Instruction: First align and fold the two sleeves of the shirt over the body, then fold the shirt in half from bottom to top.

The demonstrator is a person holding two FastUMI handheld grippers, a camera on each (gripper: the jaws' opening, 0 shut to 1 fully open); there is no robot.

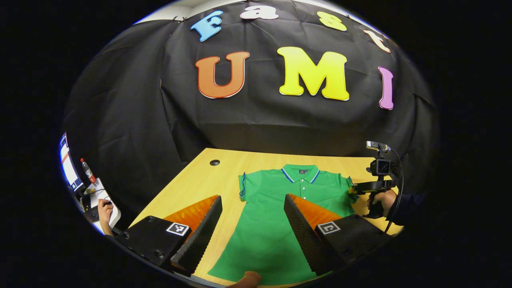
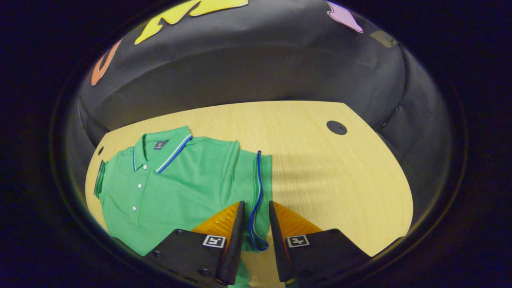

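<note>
A green polo shirt [image 1: 272, 224] [image 2: 180, 188] lies flat and face up on the wooden table [image 1: 192, 180], collar toward the booth wall. My left gripper [image 1: 252, 198] hovers open and wide over the shirt's lower body, nothing between its fingers. My right gripper [image 2: 256, 204] is down at one sleeve, its jaws narrowed with a small gap. The blue-trimmed cuff [image 2: 259, 180] runs between them and the sleeve lies flat. In the left gripper view that right gripper [image 1: 354, 189] sits at the shirt's right edge, held by a hand [image 1: 386, 200]. The other sleeve [image 1: 243, 186] lies spread out.
A round cable hole [image 1: 215, 162] [image 2: 337, 127] sits in the table near the back. Bare wood [image 2: 328, 184] stretches beside the sleeve. Black cloth walls close the back and sides. At far left a person's hand [image 1: 105, 210] rests on a side desk with a bottle [image 1: 87, 171].
</note>
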